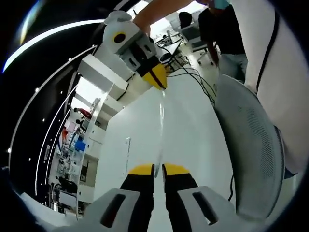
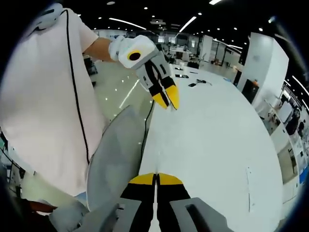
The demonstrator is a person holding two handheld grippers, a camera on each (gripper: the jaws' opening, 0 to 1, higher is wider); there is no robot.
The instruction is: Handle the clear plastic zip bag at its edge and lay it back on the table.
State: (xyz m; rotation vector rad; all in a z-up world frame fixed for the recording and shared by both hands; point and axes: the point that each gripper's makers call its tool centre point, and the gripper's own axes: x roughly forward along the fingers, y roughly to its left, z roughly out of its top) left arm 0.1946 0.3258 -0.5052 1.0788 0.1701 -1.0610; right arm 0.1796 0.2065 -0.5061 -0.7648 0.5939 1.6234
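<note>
The white bench (image 1: 145, 140) spreads out below both grippers, a wide bare surface that suits laying something flat; some cables (image 1: 190, 72) lie near its far end. A grey mesh chair (image 1: 251, 150) stands beside the bench, next to the person's pale shirt (image 2: 43, 92); it also shows in the right gripper view (image 2: 118, 154).

The bag (image 1: 161, 121) is held up off the bench, stretched between the two grippers. It is clear and seen nearly edge-on, so it reads only as a thin bright line running from one set of yellow tips to the other. In the right gripper view the same line (image 2: 150, 140) shows faintly. Holding it at two opposite points of its edge keeps the thin film taut and flat, which I judge is meant to stop it folding as it goes down.

The left gripper (image 1: 158, 169) has its fingers pressed nearly together, with the bag's line running into the narrow gap, so it looks to be pinching the bag's edge. The right gripper (image 2: 155, 178) stands the same way, fingers close on the near end of the line. Each gripper also appears in the other's view, yellow tips (image 1: 157, 77) closed at the far end of the bag.

A small flat strip (image 1: 127, 154) lies on the bench, apart from the bag.
</note>
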